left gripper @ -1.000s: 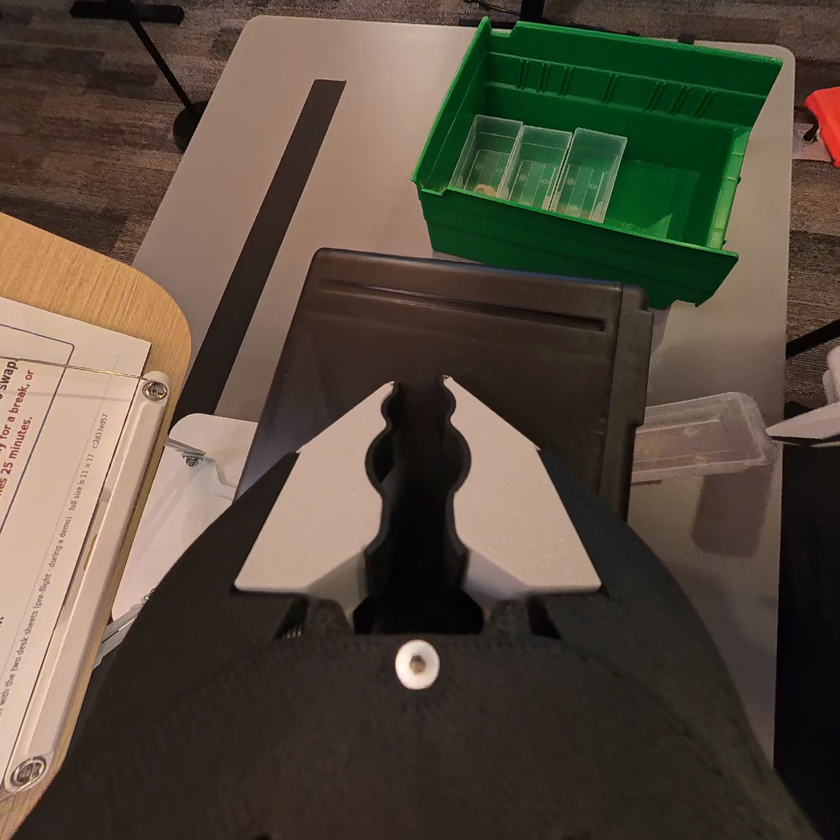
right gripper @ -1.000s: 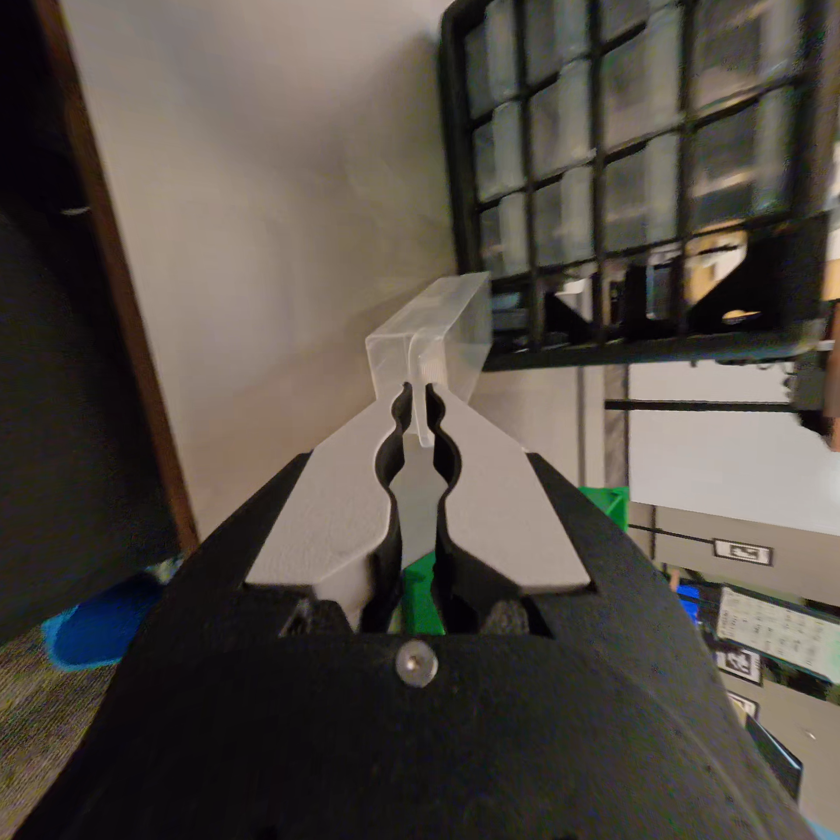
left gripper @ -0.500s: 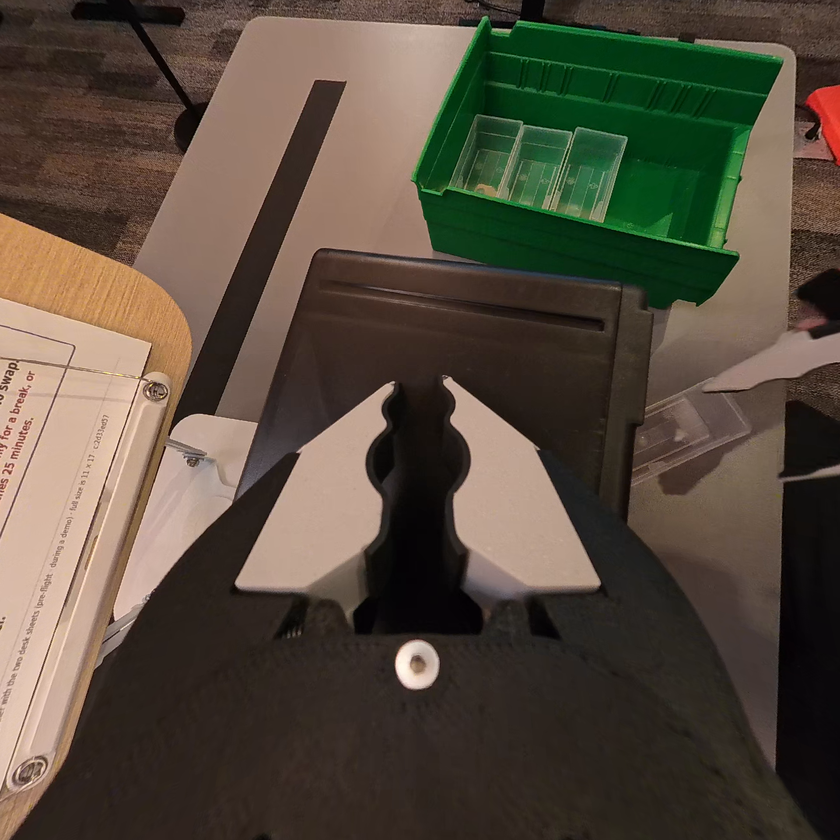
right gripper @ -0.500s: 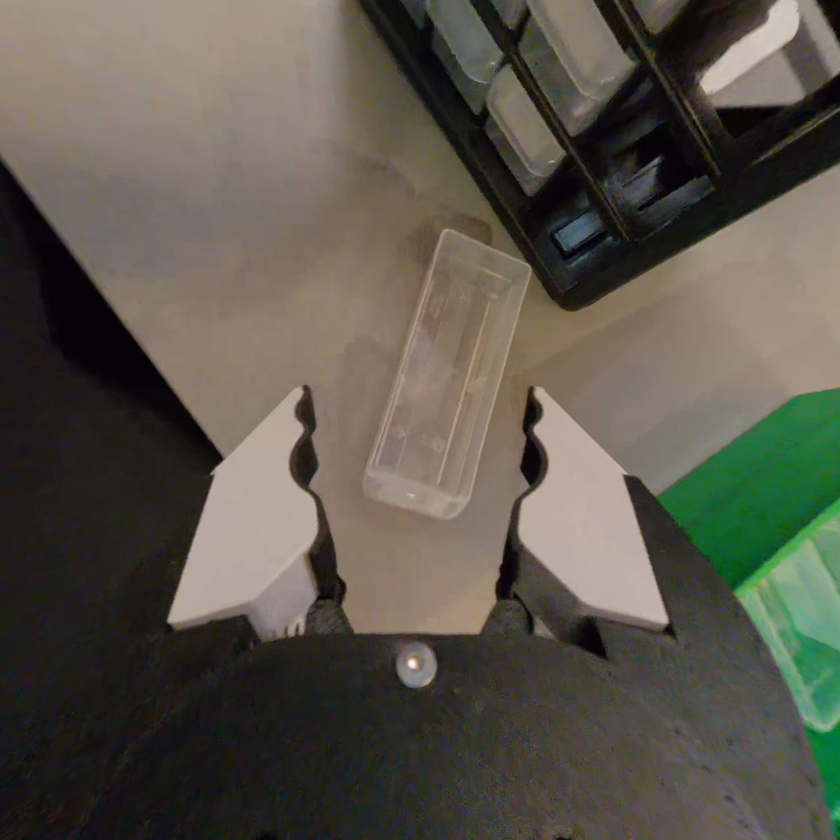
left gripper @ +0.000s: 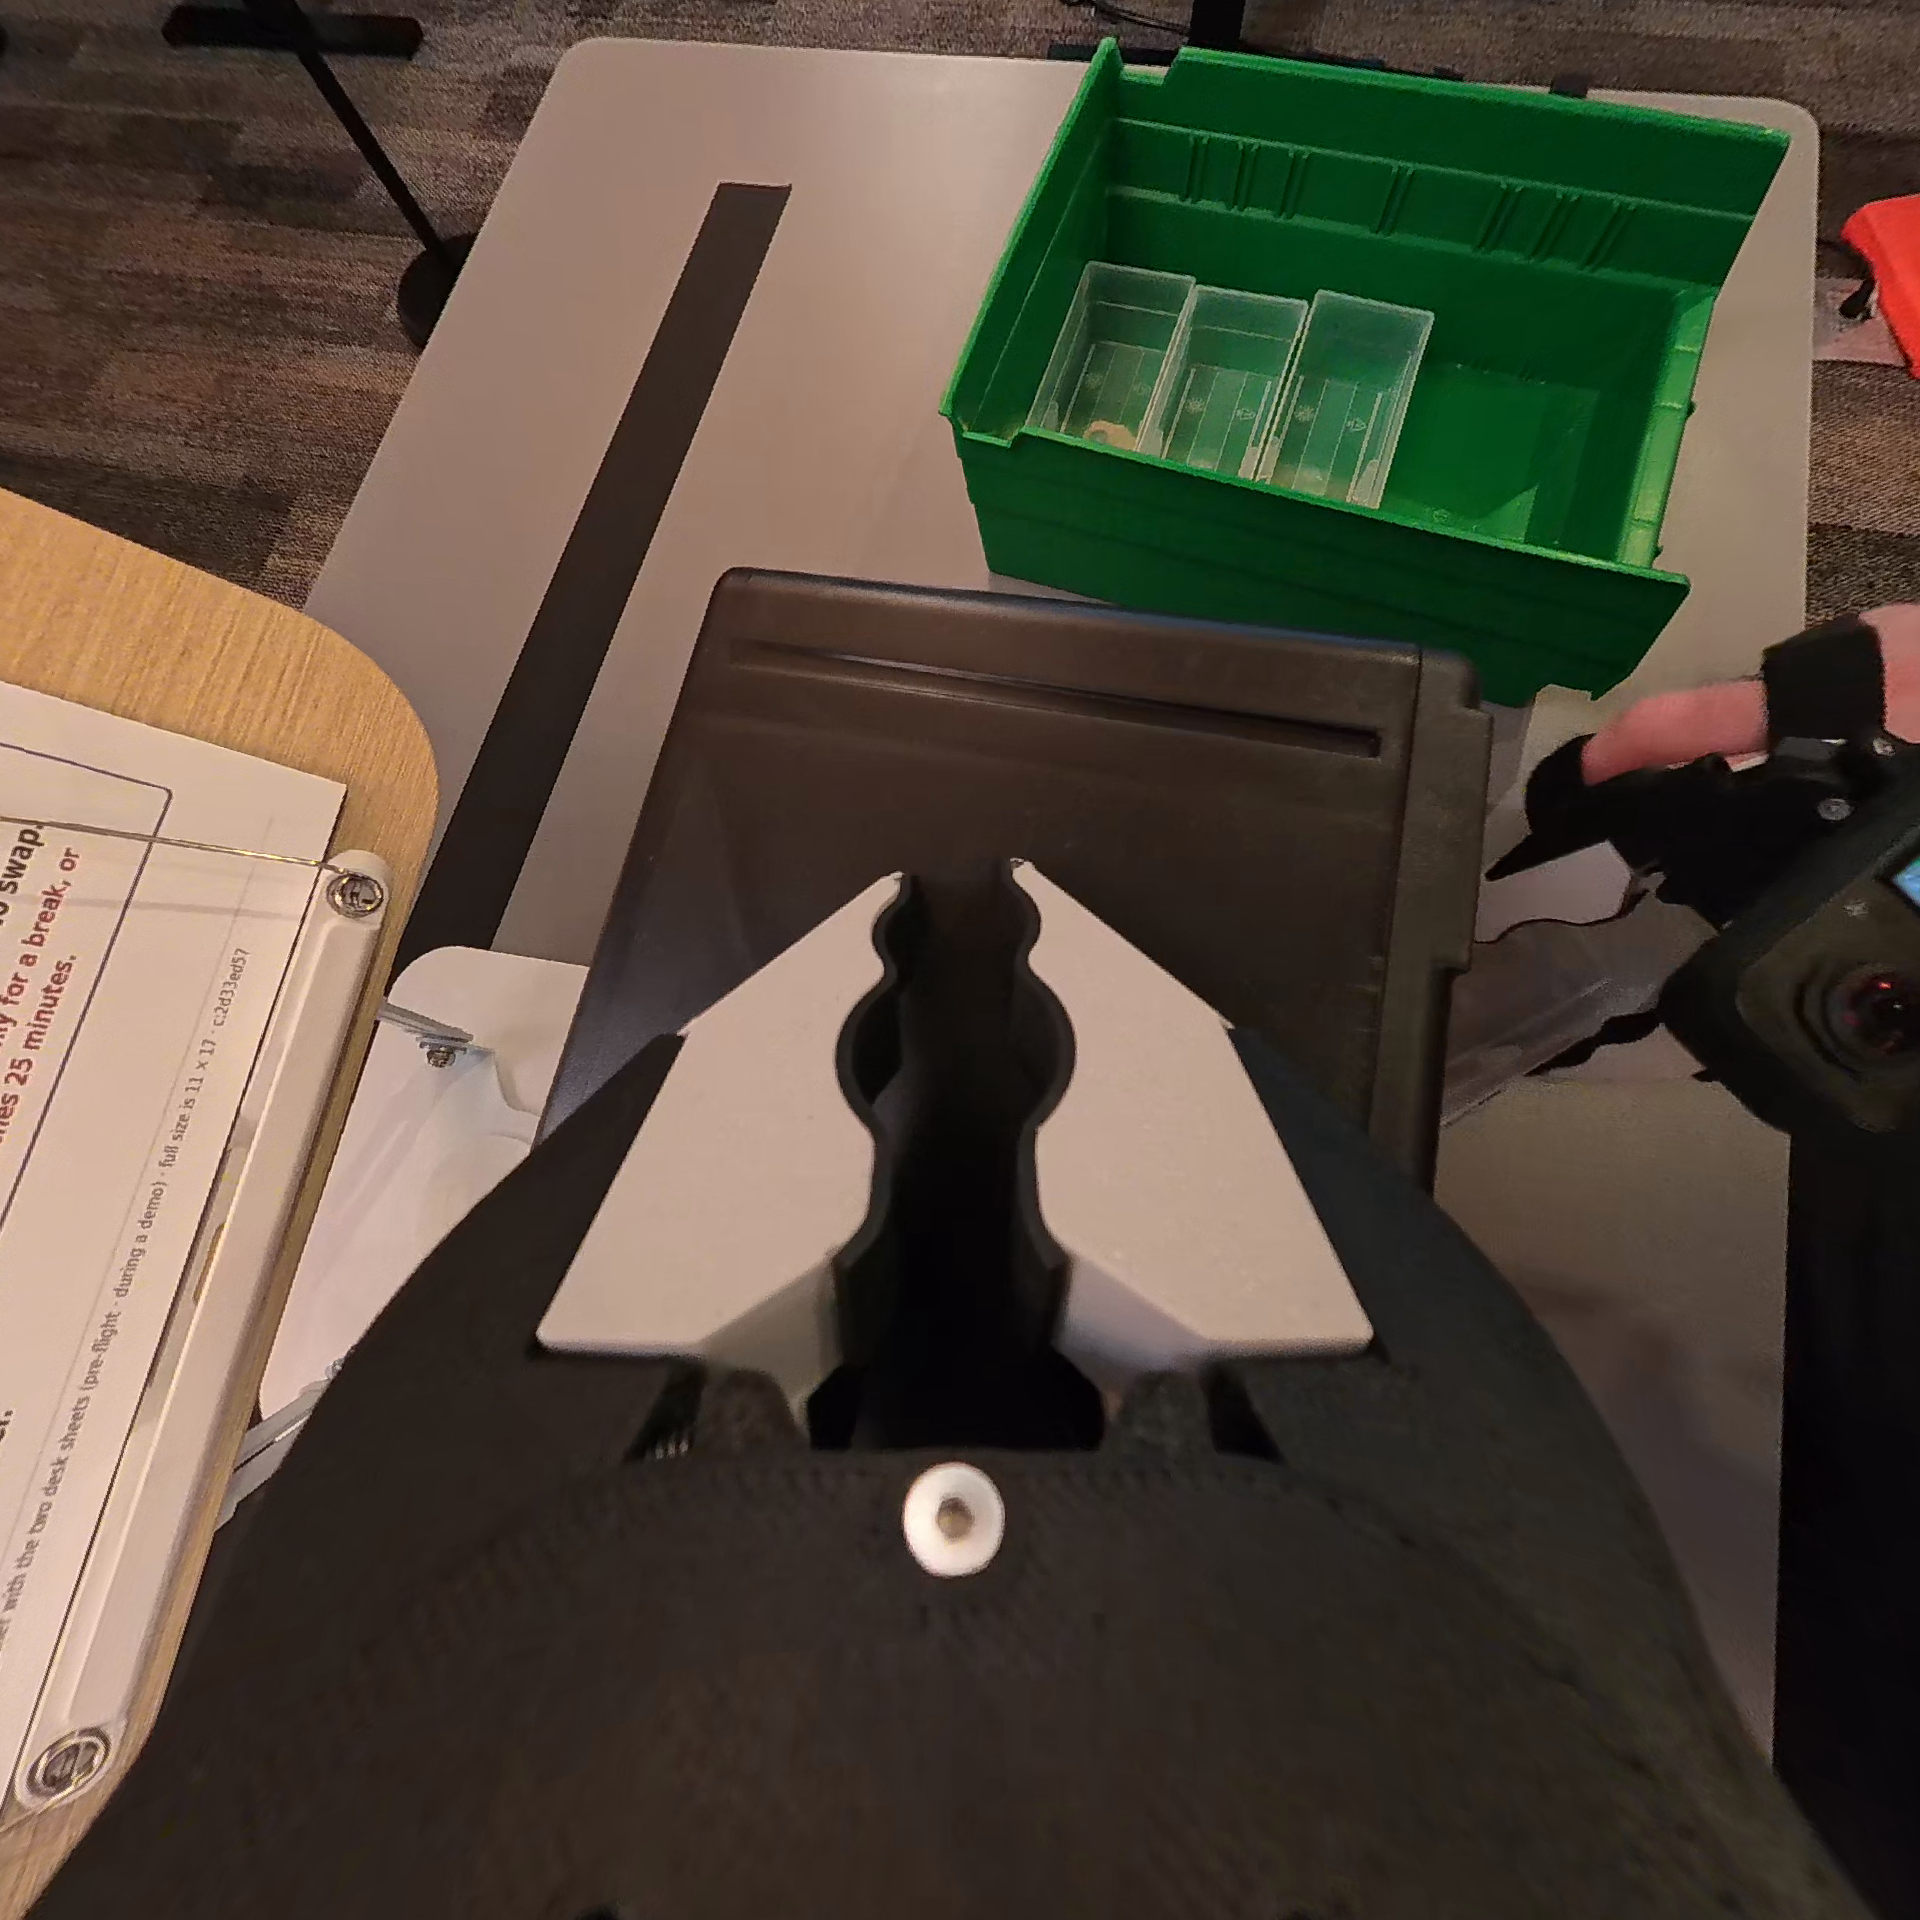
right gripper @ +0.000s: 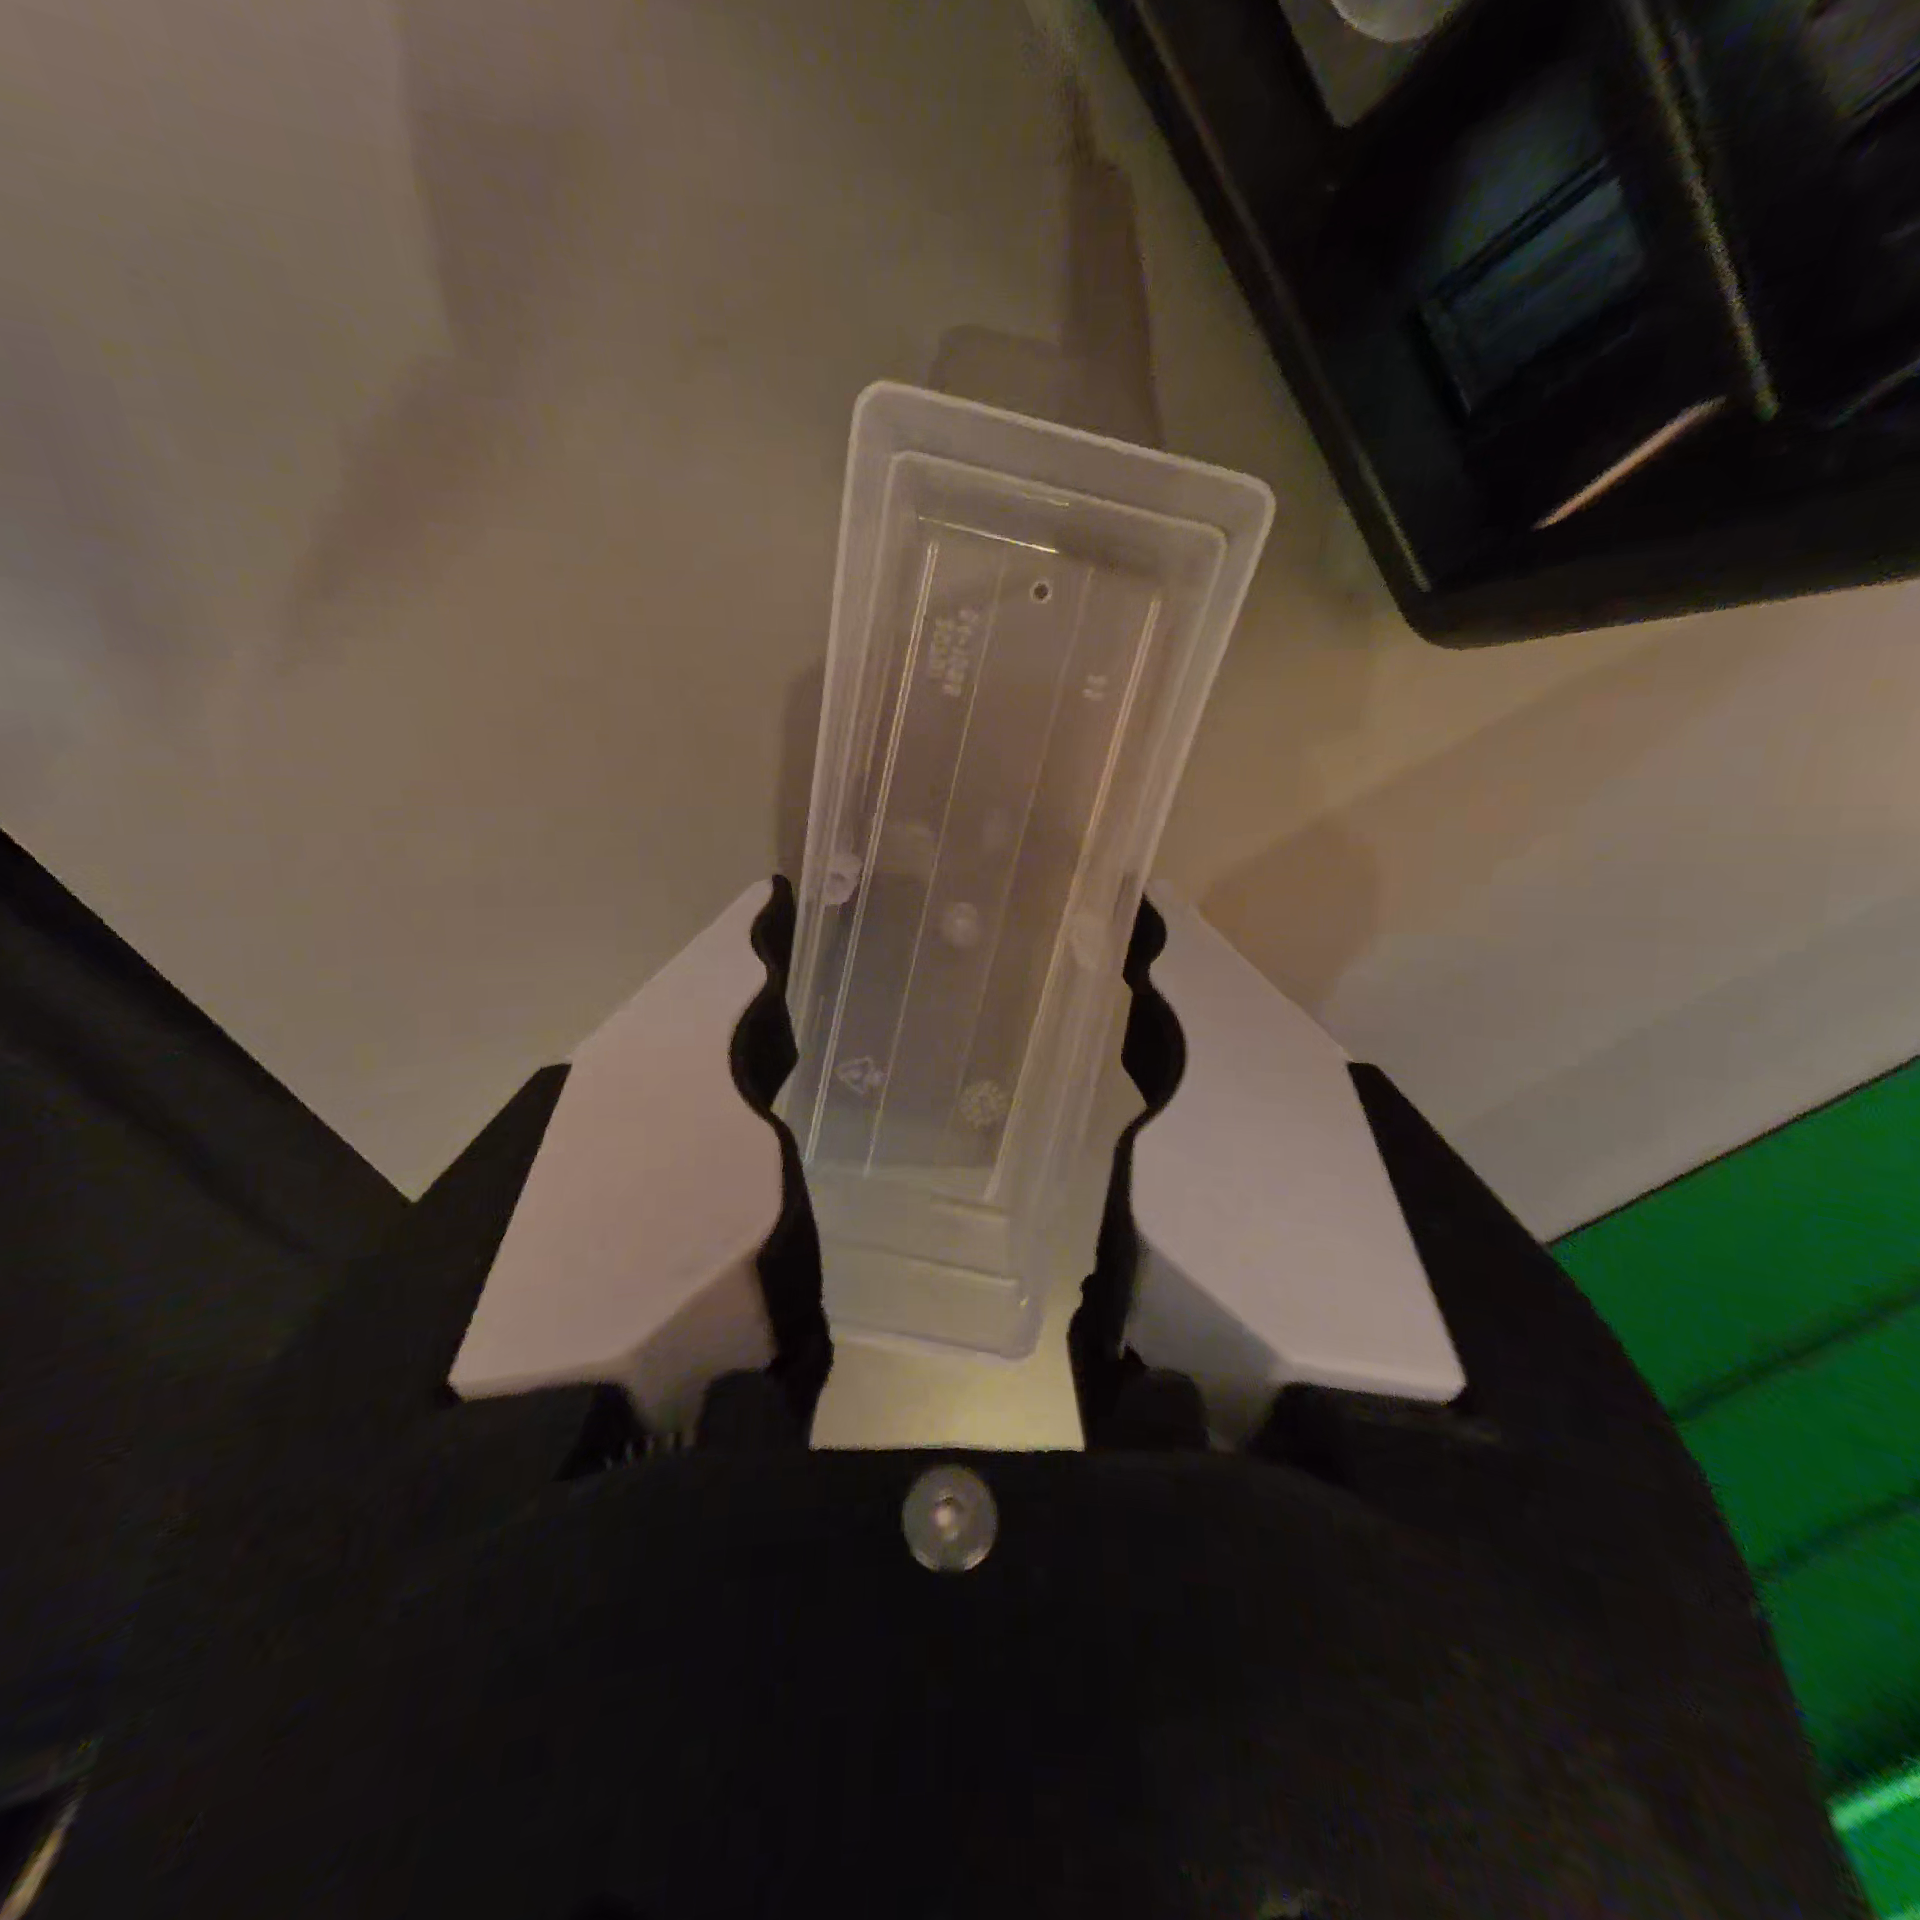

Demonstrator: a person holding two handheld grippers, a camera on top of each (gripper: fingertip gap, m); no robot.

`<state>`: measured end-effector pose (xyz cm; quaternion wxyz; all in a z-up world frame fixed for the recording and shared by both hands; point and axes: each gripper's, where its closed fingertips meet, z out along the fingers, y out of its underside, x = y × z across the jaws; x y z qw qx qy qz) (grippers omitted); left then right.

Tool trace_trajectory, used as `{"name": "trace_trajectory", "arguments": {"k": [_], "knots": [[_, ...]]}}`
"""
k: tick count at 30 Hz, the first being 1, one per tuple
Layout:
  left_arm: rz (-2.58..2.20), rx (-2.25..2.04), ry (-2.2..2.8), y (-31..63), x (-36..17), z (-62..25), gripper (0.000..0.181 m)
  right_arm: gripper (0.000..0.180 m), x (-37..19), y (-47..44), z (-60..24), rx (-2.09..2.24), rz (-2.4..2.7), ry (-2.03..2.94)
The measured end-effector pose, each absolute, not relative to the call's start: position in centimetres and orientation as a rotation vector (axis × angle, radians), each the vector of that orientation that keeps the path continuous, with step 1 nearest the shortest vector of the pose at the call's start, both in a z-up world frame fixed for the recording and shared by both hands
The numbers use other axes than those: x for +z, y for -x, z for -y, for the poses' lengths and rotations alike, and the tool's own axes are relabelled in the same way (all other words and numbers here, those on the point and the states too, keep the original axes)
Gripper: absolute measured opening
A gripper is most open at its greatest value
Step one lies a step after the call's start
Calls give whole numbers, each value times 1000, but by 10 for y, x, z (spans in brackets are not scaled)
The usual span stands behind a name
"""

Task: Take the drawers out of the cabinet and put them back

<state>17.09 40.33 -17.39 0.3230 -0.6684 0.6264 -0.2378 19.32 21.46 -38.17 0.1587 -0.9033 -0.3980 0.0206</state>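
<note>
At the far left of the left wrist view, a wooden side bench [left gripper: 218, 665] carries a printed sheet under a clear holder [left gripper: 135, 1143] with screwed corners. To its right a black strip [left gripper: 613, 540] runs along the grey bench [left gripper: 831, 312]. The left tool [left gripper: 956, 883] sits over the black top of the cabinet [left gripper: 1060, 790], its fingers nearly together with only a narrow gap between them and nothing gripped; whether it touches the cabinet cannot be told.

Beyond the cabinet stands a green bin [left gripper: 1351, 561] holding three clear drawers [left gripper: 1236, 384] side by side against its left wall, the rest of its floor bare. At the right edge a gloved hand [left gripper: 1787, 727] holds the right tool's camera housing just beside the cabinet — a clear drawer shows dimly beneath it.

In the right wrist view, the right tool [right gripper: 956, 914] straddles a clear drawer [right gripper: 1018, 727] lying on the bench, open side up. The fingers sit against its long sides near the close end — closed on it, as far as the picture shows. The far end points toward the cabinet's lower corner [right gripper: 1558, 416], near but apart from it. A corner of the green bin [right gripper: 1787, 1299] shows at the right.
</note>
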Motion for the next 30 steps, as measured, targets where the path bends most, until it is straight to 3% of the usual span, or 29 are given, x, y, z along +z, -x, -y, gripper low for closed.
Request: {"name": "trace_trajectory", "arguments": {"k": [8,15,21,30], "knots": [[-1645,-621,1752,-171,-174,-403,14,60,-313,-199,-198,93,1287,2322],[-1645,-620,1752,-171,-174,-403,14,60,-227,-294,-205,-114,1249,2180],[-1644,-621,1753,-171,-174,-403,14,59,-261,-393,-207,-347,1368,2340],[-1644,-624,1755,-171,-174,-403,14,58,-318,-422,-200,-375,1618,2383]]}}
